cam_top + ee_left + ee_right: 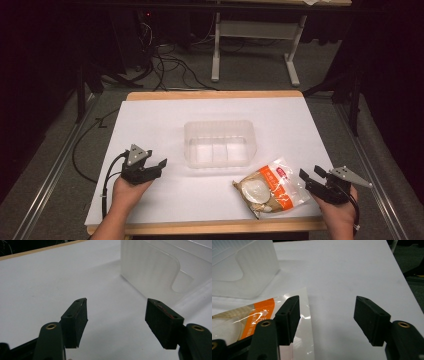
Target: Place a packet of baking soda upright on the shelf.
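I see my right gripper (311, 176) at the near right edge, jaws wide apart, nothing held, just beside the snack bag (270, 188). The bag lies flat, long axis running near-left to far-right, clear plastic with an orange panel and pale round pieces inside. My left gripper (156, 161) at near left is wide open too, empty. Farther, mid-table (165, 120), sits an empty translucent bin (220, 143), long side across.
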Demonstrator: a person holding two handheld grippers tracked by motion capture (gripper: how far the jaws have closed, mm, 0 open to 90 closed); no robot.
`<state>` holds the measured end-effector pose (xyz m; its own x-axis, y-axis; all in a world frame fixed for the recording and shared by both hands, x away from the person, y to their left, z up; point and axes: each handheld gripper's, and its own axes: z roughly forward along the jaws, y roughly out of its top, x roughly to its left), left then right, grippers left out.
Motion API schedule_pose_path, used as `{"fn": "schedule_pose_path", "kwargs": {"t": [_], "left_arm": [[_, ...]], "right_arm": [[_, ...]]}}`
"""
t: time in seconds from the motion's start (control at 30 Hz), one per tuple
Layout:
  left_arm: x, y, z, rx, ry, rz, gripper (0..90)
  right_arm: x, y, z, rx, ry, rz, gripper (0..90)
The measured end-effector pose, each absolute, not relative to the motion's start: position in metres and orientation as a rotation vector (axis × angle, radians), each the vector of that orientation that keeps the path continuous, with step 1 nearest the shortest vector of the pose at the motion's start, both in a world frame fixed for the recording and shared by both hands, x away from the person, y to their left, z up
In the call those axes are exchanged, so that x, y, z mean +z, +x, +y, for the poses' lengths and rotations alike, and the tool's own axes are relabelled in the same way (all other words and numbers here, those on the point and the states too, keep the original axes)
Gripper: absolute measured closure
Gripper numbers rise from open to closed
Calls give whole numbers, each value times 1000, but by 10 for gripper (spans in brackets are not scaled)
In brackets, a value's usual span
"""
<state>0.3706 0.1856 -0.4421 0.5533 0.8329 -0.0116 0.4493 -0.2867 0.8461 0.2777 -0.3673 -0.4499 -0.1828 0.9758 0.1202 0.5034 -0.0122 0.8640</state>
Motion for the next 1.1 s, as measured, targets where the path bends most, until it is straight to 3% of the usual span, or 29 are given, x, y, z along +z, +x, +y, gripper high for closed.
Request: {"fn": "schedule_pose_path", "kwargs": {"t": [0.63, 0.93, 1.1], "left_arm": [[-440, 372, 191, 516, 1881, 1061, 359], [-440, 371, 188, 518, 1896, 1048, 357], [-442, 372, 187, 513, 1906, 1050, 356]], "right_arm": [[-469, 273, -355, 1135, 1669, 1923, 279], [-476, 272, -358, 1183, 1749, 1966, 289], [-477, 272, -359, 1255, 1774, 1988, 374]]}}
